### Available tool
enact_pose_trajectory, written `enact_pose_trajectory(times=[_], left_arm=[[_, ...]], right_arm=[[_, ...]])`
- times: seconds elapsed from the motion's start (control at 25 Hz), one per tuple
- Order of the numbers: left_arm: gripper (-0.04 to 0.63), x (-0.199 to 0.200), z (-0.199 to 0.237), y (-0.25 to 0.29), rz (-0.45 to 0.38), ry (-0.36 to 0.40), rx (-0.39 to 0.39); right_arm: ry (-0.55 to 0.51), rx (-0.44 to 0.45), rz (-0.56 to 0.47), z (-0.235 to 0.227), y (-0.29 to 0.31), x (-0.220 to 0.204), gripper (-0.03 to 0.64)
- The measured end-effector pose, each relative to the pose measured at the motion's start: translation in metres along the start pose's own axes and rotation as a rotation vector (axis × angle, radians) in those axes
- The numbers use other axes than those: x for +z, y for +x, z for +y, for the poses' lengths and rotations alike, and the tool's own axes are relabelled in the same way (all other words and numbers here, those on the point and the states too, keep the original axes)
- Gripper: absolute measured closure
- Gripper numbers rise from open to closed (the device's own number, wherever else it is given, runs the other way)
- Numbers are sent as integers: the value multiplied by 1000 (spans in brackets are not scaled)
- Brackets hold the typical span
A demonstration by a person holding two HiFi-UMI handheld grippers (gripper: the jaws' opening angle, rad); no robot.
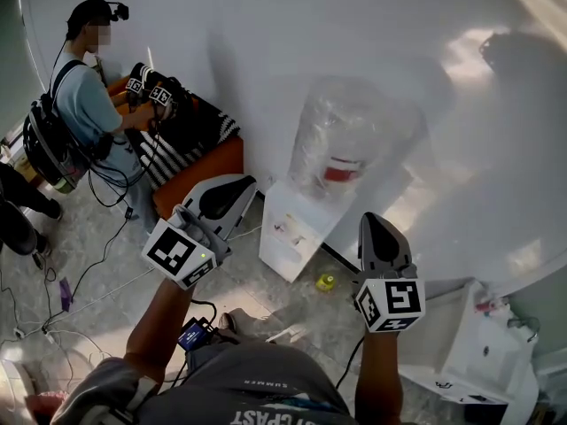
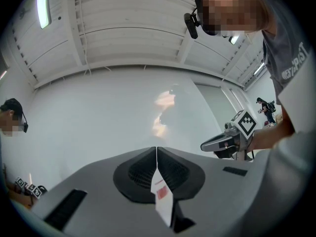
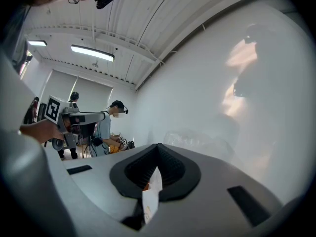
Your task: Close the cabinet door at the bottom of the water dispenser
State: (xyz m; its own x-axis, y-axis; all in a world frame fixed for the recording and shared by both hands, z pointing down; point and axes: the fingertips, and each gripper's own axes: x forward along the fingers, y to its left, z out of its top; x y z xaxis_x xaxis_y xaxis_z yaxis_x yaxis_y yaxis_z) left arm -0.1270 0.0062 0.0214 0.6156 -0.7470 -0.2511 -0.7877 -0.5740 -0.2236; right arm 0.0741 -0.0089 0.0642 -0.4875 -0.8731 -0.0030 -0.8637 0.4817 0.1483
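Dispenser (image 1: 291, 227) at frame centre, against the white wall: one white box with one clear bottle (image 1: 341, 140) on top. Can't read the door from this steep angle. Two grippers, left (image 1: 237, 187) and right (image 1: 372, 222), both with jaws pressed together. One yellow item (image 1: 326, 282) on the floor beside the base. One person (image 1: 84, 96) upper left, cables (image 1: 97, 264) lower left.

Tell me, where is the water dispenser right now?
In the head view the water dispenser stands mid-frame against the white wall, between the left gripper and the right gripper, a small yellow object on the floor beside it.
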Motion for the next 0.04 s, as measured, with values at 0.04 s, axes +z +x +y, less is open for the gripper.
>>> enact_pose_trajectory(times=[0.04], left_arm=[[575, 1, 0, 0, -1, 4, -2]], right_arm=[[0, -2, -1, 0, -1, 0, 591]])
